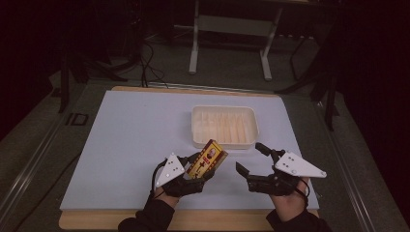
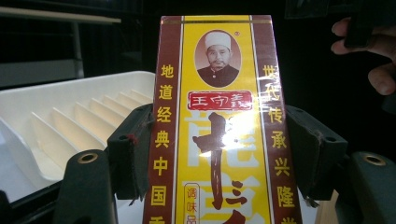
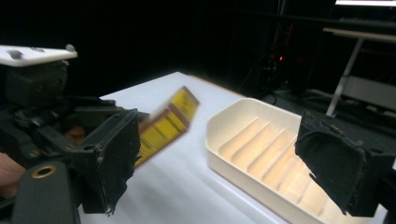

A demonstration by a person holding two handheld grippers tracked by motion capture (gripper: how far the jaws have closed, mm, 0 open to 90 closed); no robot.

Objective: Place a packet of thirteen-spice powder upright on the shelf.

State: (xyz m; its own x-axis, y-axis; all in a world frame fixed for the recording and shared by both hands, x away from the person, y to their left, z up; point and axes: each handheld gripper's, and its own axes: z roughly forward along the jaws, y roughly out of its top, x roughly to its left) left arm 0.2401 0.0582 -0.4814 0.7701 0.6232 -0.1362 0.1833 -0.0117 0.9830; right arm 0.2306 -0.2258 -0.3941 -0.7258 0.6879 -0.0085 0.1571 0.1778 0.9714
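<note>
The worktop point(image 1: 125, 145) lies bare left and ahead (wide passage); the slotted tray point(image 1: 224, 126) blocks the middle-right stretch.

White tabletop point(image 1: 135, 140) carrying a single tray.
A cream ribbed tray point(image 1: 224, 126) lies flat on the pale sheet, right of centre and nearer the far edge; a bare wooden strip point(image 1: 92, 220) borders the sheet along the near edge.
</note>
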